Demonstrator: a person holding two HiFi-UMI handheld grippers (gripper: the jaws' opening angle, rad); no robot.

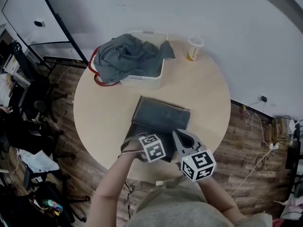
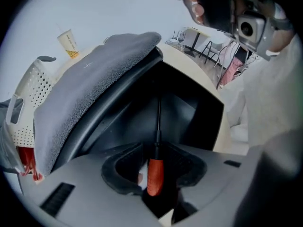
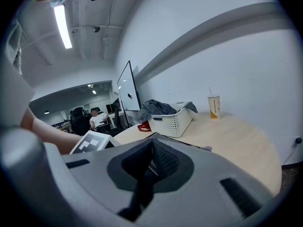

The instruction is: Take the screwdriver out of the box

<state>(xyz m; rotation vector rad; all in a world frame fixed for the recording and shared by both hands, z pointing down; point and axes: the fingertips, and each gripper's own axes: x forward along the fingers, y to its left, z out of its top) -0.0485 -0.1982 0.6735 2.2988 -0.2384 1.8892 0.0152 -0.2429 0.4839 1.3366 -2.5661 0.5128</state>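
Note:
An open dark box lies on the round wooden table with its grey-lined lid raised. Inside lies a screwdriver with an orange handle and a thin dark shaft. My left gripper points steeply down into the box; its marker cube covers it in the head view. The jaws stand around the handle, with a pale gap showing on the handle's left side. My right gripper hovers beside the box's near right corner, jaws together and nothing in them.
A white perforated basket holding grey cloth stands at the table's far side, a red loop at its left. A paper cup stands to the basket's right. The table's near edge lies just under my hands.

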